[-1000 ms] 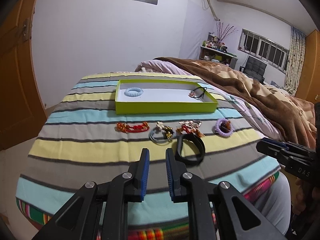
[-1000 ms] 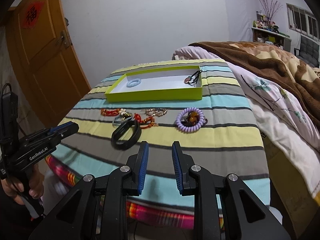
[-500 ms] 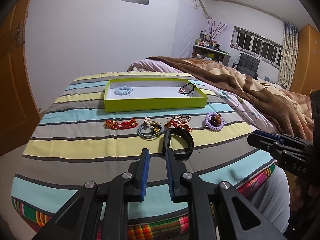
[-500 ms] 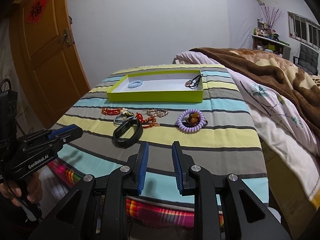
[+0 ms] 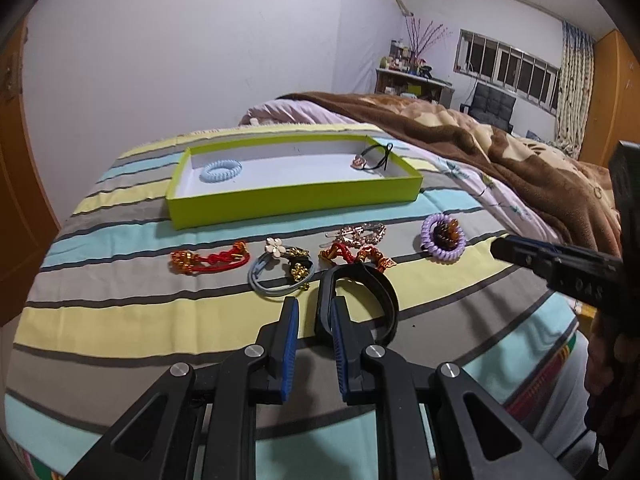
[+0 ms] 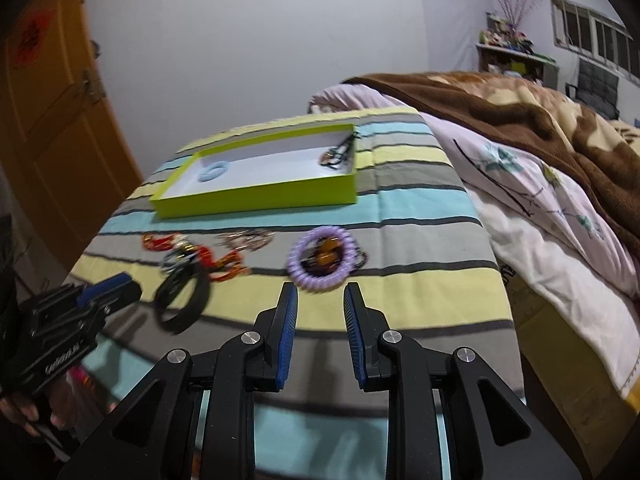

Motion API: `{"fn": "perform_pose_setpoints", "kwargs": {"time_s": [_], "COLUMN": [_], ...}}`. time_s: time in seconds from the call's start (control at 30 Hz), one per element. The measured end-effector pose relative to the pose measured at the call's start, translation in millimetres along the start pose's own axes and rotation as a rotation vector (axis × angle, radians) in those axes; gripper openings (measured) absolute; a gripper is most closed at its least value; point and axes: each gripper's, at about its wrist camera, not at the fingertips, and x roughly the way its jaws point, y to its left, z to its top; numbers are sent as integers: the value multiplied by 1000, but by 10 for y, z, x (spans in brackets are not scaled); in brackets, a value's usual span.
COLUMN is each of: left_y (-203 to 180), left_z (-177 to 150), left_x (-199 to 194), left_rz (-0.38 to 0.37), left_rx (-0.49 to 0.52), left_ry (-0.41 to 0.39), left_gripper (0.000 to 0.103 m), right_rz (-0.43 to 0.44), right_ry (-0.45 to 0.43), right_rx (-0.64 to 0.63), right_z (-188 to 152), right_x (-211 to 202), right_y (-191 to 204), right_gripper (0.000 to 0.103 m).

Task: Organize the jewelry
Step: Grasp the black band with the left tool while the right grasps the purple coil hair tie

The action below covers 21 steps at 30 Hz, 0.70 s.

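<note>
A lime green tray lies on the striped cloth and holds a light blue coil hair tie and a black hair tie with a charm. In front of it lie a red bracelet, a grey hair tie with a flower, a red and gold ornament, a beaded clip, a purple coil hair tie and a black wristband. My left gripper is open, its tips at the wristband's left edge. My right gripper is open and empty, just short of the purple tie.
The striped cloth covers the foot of a bed. A brown blanket and a pink floral sheet lie to the right. An orange door stands at the left. The cloth's front edge drops off close below both grippers.
My left gripper has moved forward up to the black wristband. My right gripper has moved forward and right toward the purple coil tie and has opened wider.
</note>
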Motion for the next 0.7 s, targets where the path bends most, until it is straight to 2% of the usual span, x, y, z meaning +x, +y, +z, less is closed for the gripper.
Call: {"fn": "perform_pose_setpoints", "kwargs": {"time_s": [0.27,0.5,0.7], "left_y": [-4,-39,-53], "left_z": [30,43,69], "left_x": [241,368,407], "left_rz": [-19,-21,-19], "left_rx": [3,14,17], "left_ry": [39,72,88], "left_gripper": [16,16,16], "right_rz": [6,7,27], "right_ry": [51,84,159], "right_rx": [47,29,17], "right_z": [137,208,299], "right_x": [319,455,579], "right_y": [-139,-94,-116], "right_gripper": [25,14,14]}}
